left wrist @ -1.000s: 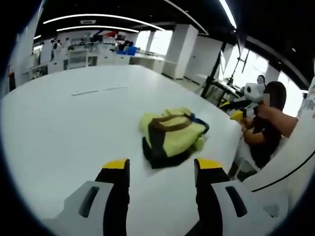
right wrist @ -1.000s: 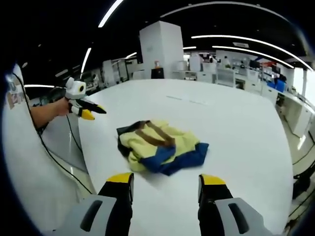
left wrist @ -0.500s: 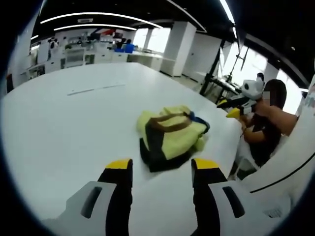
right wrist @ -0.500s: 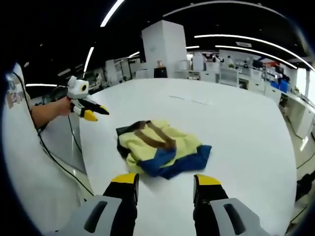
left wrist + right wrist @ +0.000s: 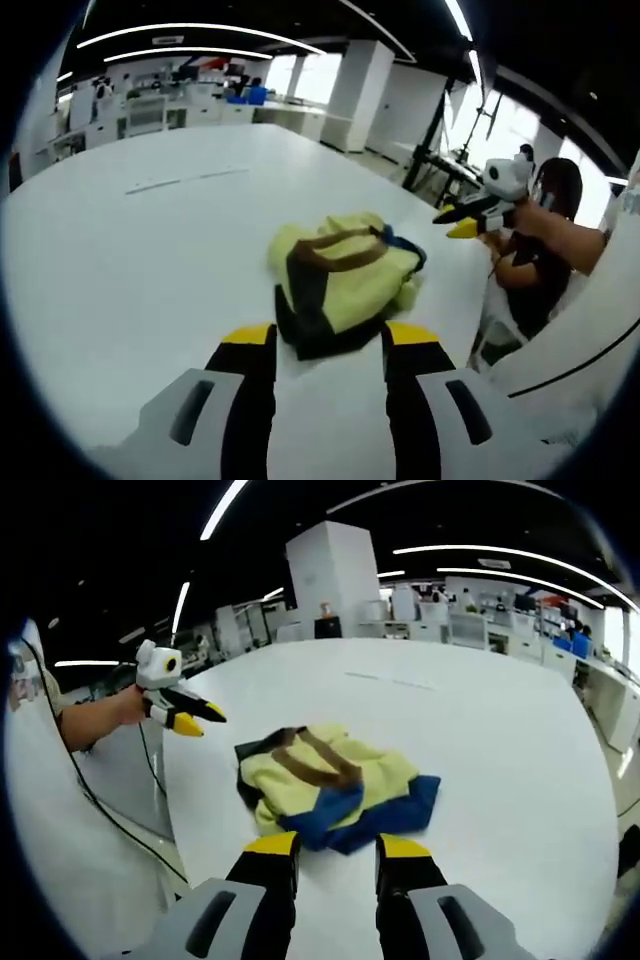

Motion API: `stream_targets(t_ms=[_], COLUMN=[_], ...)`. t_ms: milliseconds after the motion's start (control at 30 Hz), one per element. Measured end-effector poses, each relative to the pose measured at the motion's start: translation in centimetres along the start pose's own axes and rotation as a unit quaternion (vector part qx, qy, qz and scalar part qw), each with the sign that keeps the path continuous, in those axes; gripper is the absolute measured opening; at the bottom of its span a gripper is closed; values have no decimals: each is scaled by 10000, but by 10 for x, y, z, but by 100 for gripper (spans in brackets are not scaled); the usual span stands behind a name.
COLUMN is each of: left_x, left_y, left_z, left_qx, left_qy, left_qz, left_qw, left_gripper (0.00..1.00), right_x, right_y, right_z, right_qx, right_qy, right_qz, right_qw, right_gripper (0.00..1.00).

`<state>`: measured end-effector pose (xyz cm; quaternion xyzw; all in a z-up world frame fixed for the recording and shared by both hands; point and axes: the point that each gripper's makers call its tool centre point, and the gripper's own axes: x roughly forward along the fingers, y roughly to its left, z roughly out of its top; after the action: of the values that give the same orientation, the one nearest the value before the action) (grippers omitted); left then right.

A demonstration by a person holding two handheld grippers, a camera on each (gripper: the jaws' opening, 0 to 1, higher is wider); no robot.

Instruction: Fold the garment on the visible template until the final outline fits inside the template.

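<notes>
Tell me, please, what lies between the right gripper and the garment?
Nothing but bare white table, in the right gripper view. The right gripper is open, its yellow tips close to the garment's blue edge.

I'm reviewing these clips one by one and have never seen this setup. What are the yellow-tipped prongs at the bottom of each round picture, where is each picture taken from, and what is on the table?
No robot here: a person holds a two-jaw tool in each hand, and a fisheye camera rides on each tool, looking forward along its jaws. The left gripper view shows the left tool rising from the bottom, jaws apart; the right gripper view shows the right tool likewise. Neither holds anything. On the white table lies a bunched garment, yellow with brown, blue and dark parts, just beyond both pairs of jaw tips. The left tool also appears in the right gripper view at the left, held in the person's hand.
</notes>
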<state>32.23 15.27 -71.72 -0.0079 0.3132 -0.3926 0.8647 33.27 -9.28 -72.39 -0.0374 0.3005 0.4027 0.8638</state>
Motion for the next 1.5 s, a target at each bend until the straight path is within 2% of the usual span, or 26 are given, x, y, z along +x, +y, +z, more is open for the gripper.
stream_targets(t_ms=[400,767,1133,1400,1500], left_x=[18,32,44,48,49], left_y=[11,12,16,18,17], left_z=[-6,-9,-21,-26,-27], left_qx=[-44,-114,-231,-324,-338], left_qy=[164,297,473,519,527], left_qz=[84,96,82,125,97], left_qw=[9998,9994,9986,9980,9980], left_gripper=[35,33,30,28,26], right_x=[14,23,40,44,45], right_y=[6,11,22,15,16], right_z=[-3,0,-4,-10,-11], right_qx=[147,279,328,409,485], right_qy=[-3,-76,12,83,79], right_qz=[154,257,391,204,252], right_qw=[9998,9993,9987,9989,9985], right_gripper=[23,18,14,13,11])
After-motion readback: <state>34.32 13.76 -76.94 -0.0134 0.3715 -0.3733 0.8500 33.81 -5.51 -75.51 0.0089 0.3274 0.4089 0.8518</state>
